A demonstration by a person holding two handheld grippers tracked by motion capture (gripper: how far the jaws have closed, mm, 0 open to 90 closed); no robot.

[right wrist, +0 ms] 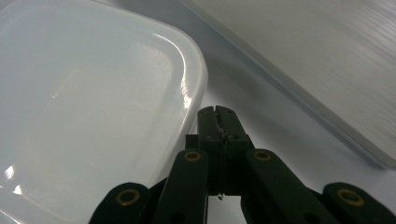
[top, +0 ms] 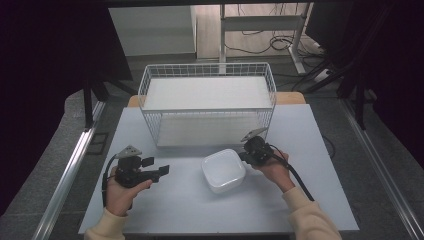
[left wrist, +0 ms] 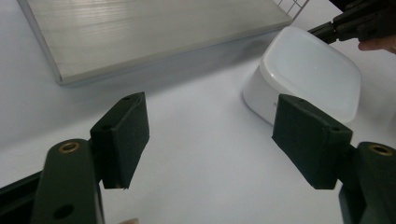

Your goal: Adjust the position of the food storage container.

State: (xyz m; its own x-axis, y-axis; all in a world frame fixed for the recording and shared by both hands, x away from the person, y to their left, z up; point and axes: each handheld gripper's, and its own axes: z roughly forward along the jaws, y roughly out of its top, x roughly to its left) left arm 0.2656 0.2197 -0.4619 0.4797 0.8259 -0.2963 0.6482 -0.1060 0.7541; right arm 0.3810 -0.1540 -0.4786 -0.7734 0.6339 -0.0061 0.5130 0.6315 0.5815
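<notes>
Pale grey, matte tabletop [top: 165,210] runs from the person's edge forward, bare apart from three things. Nearest, the left gripper [top: 159,172] rests low in the left hand, its jaws spread wide with nothing between them, aimed across at the white, rounded-square plastic container [top: 223,170], which sits upside down near the table's middle. At the container's far right corner is the right gripper [top: 243,156], its jaws pressed fully together and gripping nothing, tips just beside the rim. The risk, as a judgement: closed tips nudging that smooth, light shell could skid it sideways or tip it, instead of steering it. Behind stands a white wire basket rack [top: 207,107] with a pale shelf board. Beyond lie a dark floor, cables and desk legs.
</notes>
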